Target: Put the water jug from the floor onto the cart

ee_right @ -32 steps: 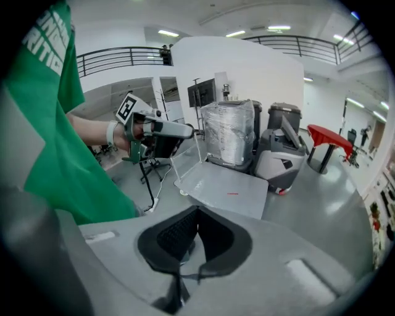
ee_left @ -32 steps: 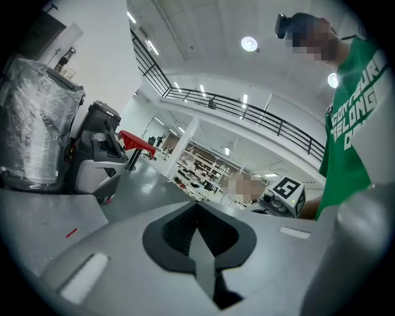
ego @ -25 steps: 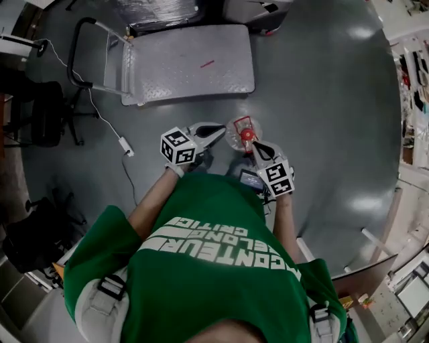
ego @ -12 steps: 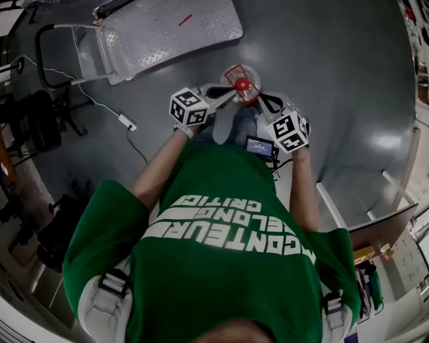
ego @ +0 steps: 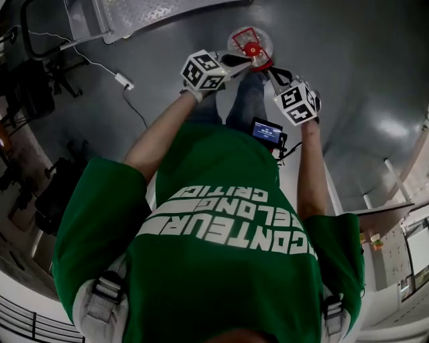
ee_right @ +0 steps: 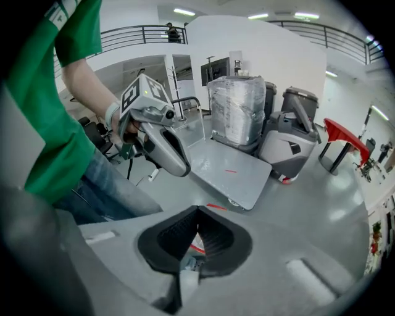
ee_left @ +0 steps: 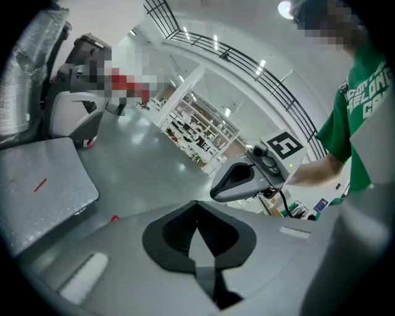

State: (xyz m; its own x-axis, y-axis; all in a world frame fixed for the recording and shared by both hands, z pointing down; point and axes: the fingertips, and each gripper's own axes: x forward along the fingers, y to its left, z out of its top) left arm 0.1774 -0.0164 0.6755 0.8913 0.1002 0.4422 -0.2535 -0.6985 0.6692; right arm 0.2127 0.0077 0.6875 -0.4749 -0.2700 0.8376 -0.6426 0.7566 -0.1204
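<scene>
Grey workshop floor forms the background, and the flat cart lies well ahead and to the left of the left claw. That claw is clamped on a pale part of the water jug, which is held between both claws. The right claw is likewise closed on the jug's red top. Carrying is judged to be in hand. Next, the jug must be brought over the cart deck and lowered.
</scene>
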